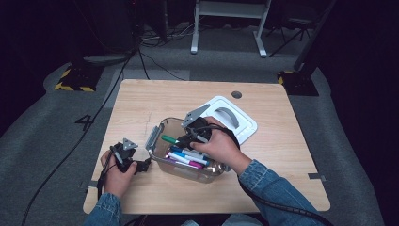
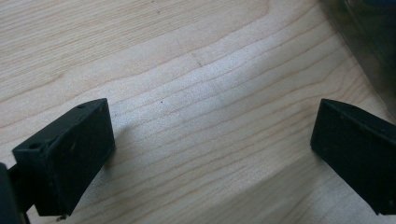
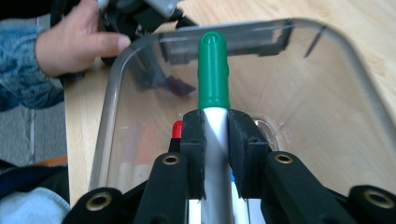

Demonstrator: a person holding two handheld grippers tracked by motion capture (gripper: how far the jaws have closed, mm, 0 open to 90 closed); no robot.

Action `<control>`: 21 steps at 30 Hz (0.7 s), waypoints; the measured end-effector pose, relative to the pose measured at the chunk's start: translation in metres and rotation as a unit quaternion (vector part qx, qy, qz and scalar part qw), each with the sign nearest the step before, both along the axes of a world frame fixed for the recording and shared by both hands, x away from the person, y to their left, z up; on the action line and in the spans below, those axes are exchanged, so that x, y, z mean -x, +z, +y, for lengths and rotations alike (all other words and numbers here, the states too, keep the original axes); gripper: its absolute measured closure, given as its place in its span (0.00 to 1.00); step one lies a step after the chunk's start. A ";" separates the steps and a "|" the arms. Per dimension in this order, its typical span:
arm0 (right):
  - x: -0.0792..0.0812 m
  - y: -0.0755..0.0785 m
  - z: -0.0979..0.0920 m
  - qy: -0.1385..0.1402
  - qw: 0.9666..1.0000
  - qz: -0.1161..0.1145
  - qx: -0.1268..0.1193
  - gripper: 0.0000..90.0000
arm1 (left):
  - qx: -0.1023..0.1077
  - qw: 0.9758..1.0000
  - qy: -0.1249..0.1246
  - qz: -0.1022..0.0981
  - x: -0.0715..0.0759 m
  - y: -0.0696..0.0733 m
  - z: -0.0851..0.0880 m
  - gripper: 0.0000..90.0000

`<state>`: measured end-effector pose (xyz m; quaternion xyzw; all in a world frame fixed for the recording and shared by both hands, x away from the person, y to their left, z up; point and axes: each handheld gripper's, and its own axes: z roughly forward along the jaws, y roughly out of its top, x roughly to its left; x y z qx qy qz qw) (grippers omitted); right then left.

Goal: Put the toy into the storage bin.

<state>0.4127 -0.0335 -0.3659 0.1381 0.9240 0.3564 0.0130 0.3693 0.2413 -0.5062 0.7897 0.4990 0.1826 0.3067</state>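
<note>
A clear plastic box [image 1: 157,155] stands on the wooden table [image 1: 141,99] and holds several markers [image 1: 186,157]. My right gripper [image 1: 182,139] hovers over the box, shut on a white marker with a green cap [image 1: 168,139]. In the right gripper view the pads [image 3: 194,154] pinch the white barrel and the green cap [image 3: 213,70] sticks out toward the box's far wall [image 3: 224,35]. My left gripper [image 1: 141,165] rests on the table just left of the box. Its jaws stand wide apart over bare wood [image 2: 205,116], holding nothing.
A white lid [image 1: 233,117] with a grey handle lies on the table behind the box to the right. A grey latch [image 1: 153,136] hangs on the box's left end. Cables trail from both grippers. A dark round hole [image 1: 236,94] sits near the table's far edge.
</note>
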 end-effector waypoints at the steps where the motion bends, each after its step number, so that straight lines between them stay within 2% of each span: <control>1: 0.000 -0.003 0.002 0.000 1.000 0.004 0.004 0.86 | 0.000 1.000 0.000 0.000 0.000 0.000 0.000 0.00; 5: -0.002 -0.014 0.007 0.003 1.000 0.010 0.016 0.86 | -0.001 1.000 0.000 0.001 -0.001 0.000 0.000 0.00; 12: 0.000 -0.033 0.018 0.016 0.998 0.030 0.052 0.86 | 0.000 1.000 0.000 0.001 -0.001 0.000 0.000 0.00; 19: -0.003 -0.049 0.025 0.021 0.993 0.063 0.097 0.86 | -0.001 1.000 0.002 0.000 0.000 0.000 -0.001 0.00; 21: -0.005 -0.052 0.025 0.019 0.992 0.078 0.102 0.86 | -0.001 1.000 0.002 0.000 0.000 0.000 -0.001 0.00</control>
